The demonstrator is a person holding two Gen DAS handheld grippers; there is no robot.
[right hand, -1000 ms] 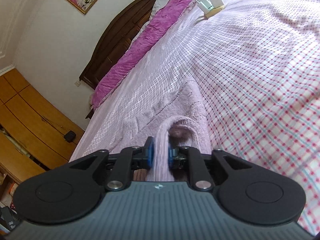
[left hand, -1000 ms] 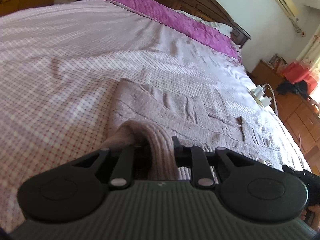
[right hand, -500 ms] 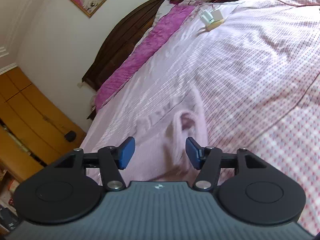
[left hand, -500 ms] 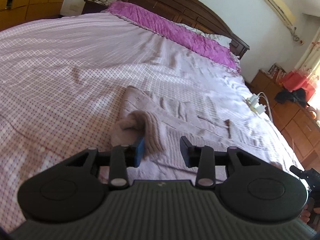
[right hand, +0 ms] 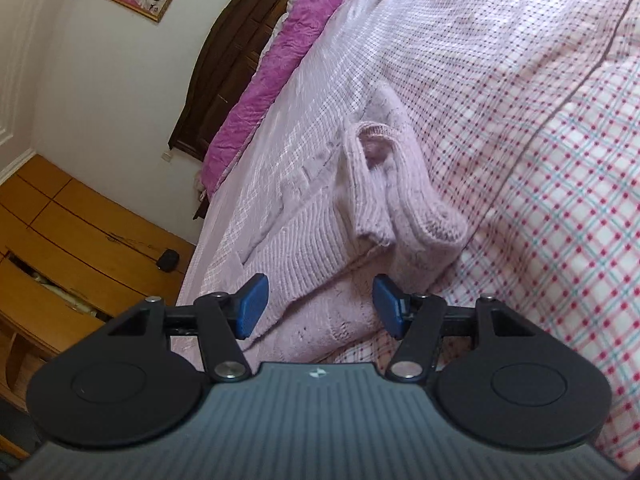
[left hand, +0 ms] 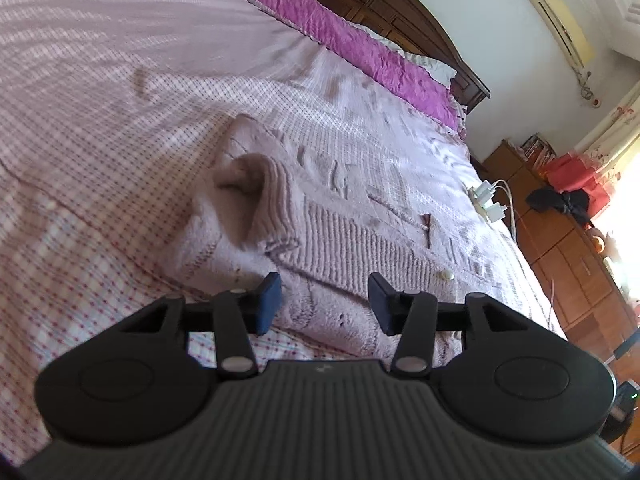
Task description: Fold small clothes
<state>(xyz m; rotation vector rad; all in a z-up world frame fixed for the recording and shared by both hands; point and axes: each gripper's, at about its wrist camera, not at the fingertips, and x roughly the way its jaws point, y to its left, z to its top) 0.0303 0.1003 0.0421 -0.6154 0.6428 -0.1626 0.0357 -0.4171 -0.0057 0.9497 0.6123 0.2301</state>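
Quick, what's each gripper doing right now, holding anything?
Left gripper: open, jaws have just been opening, holding nothing; the pink knit sweater lies free.
Right gripper: open, just released the sweater's cuff.

sweater (left hand: 360, 240) on bed (left hand: 100, 100), sleeves folded onto it; pillow (left hand: 340, 36) behind, before headboard (left hand: 400, 12).

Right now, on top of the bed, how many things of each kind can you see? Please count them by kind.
Pink knitted sweater: 1
Magenta pillows along the headboard, seen as one long band: count not clear
White power strip with plugs: 1
Total: 2, pillows left out
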